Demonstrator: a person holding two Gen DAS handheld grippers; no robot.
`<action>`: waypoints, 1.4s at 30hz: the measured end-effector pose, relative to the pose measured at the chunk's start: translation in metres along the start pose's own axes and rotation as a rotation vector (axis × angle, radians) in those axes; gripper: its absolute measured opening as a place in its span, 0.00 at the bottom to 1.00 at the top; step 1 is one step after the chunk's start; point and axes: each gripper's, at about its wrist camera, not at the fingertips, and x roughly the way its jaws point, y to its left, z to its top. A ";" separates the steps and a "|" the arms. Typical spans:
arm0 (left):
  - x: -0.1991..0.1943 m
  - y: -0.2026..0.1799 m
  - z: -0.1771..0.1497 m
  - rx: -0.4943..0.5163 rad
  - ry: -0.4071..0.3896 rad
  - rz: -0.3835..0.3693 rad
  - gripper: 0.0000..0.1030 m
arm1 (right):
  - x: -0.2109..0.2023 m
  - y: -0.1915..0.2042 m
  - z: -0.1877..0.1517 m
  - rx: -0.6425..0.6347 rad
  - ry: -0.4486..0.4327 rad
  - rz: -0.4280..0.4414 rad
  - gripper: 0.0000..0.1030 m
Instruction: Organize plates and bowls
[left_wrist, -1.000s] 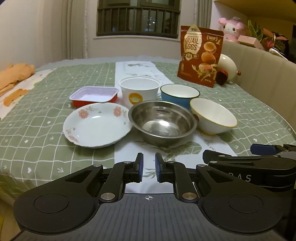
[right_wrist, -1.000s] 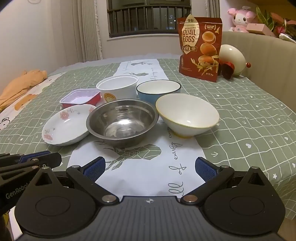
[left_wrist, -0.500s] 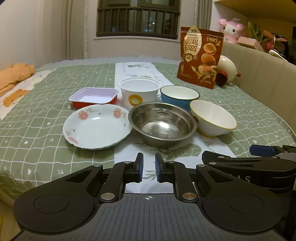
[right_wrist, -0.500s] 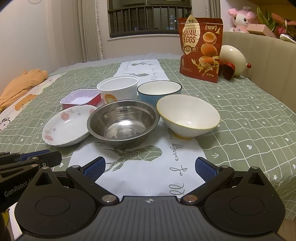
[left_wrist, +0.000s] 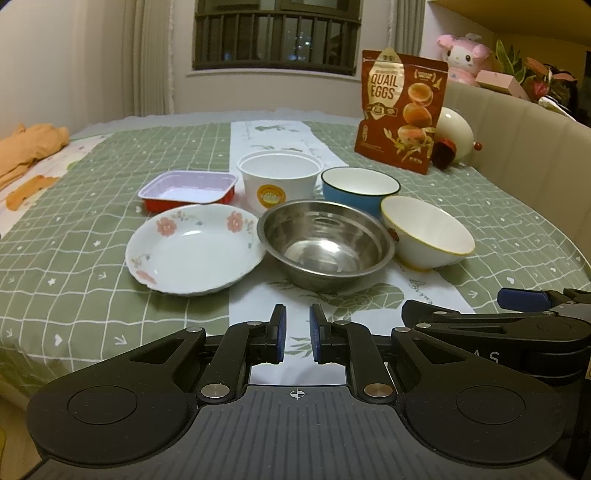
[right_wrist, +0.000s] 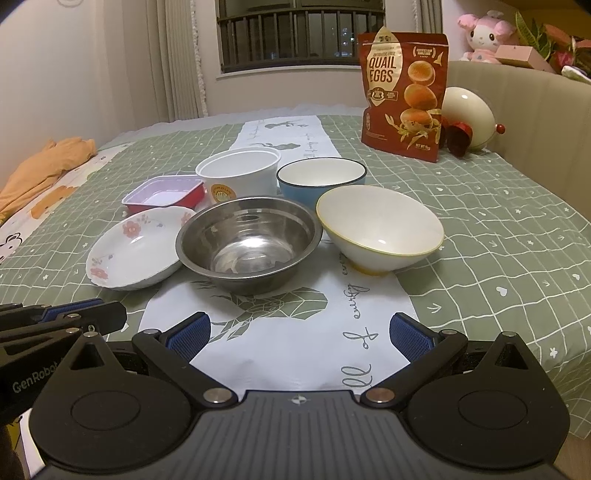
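On the green checked tablecloth (left_wrist: 74, 258) sit a flowered white plate (left_wrist: 194, 253), a steel bowl (left_wrist: 325, 242), a white bowl with a yellow rim (left_wrist: 428, 232), a blue bowl (left_wrist: 360, 186), a white paper tub (left_wrist: 279, 177) and a red-sided foil tray (left_wrist: 188, 190). The same set shows in the right wrist view: plate (right_wrist: 136, 247), steel bowl (right_wrist: 249, 243), yellow-rimmed bowl (right_wrist: 380, 229). My left gripper (left_wrist: 297, 338) hangs shut and empty in front of the steel bowl. My right gripper (right_wrist: 299, 334) stands open, nothing between its pads, just short of the dishes.
A red quail-egg bag (left_wrist: 400, 110) stands at the back right beside a cream egg-shaped toy (left_wrist: 456, 136). A beige padded headboard (left_wrist: 524, 136) runs along the right. Orange cloth (left_wrist: 29, 147) lies at the far left. A white runner (right_wrist: 295, 343) lies under both grippers.
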 end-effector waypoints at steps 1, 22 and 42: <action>0.000 0.000 0.000 0.000 0.000 0.000 0.15 | 0.000 0.000 0.000 0.000 0.000 0.001 1.00; 0.001 0.000 0.000 -0.001 0.005 0.000 0.15 | 0.002 0.002 -0.002 -0.002 0.005 0.006 1.00; 0.004 0.003 -0.003 -0.008 0.010 0.000 0.15 | 0.003 0.003 -0.003 -0.002 0.006 0.003 1.00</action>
